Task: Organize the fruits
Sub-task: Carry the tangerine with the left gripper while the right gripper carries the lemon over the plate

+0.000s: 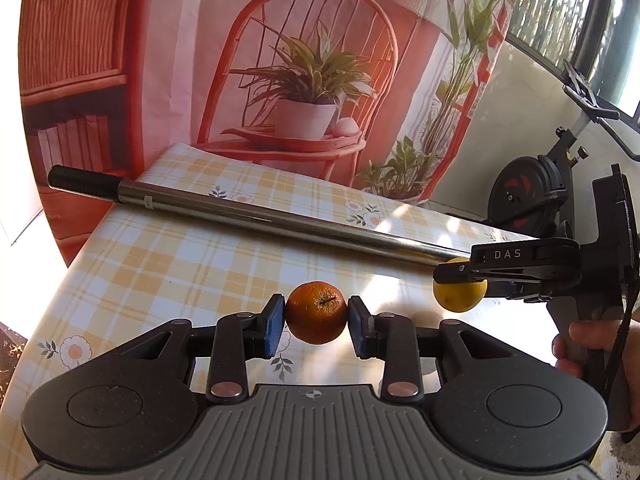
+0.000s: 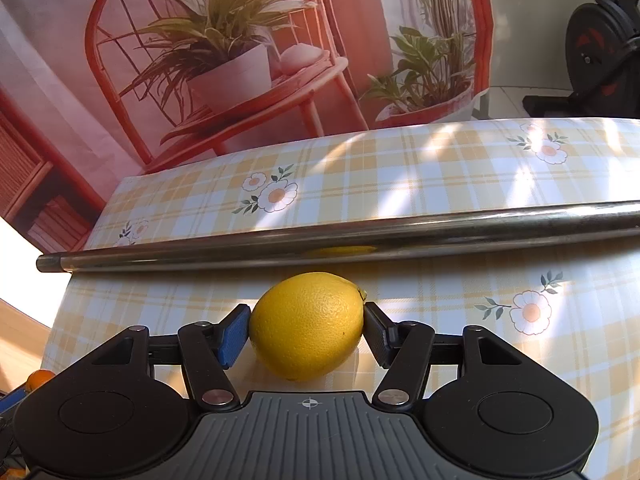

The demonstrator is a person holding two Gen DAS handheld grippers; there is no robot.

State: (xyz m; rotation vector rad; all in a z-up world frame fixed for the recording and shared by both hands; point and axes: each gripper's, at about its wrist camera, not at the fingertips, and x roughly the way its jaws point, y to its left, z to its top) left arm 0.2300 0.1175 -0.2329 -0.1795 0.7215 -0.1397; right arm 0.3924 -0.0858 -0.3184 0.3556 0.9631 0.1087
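Observation:
An orange (image 1: 316, 312) with a dark stem sits between the blue pads of my left gripper (image 1: 316, 321), which is shut on it over the checked tablecloth (image 1: 140, 260). To its right a yellow lemon (image 1: 460, 297) lies by the metal rod (image 1: 260, 216), with my right gripper (image 1: 456, 277) over it. In the right wrist view the lemon (image 2: 308, 326) fills the gap of the right gripper (image 2: 306, 332), and both pads touch its ends. The jaws have been closing on it. The lemon seems to rest on the cloth (image 2: 440, 168). The orange (image 2: 38, 378) peeks in at the far left edge.
A long steel rod (image 2: 360, 236) with a black grip lies across the table behind both fruits. A printed curtain with a red chair hangs behind the table. An exercise bike (image 1: 528, 192) stands at the right. A hand (image 1: 580, 340) holds the right gripper's handle.

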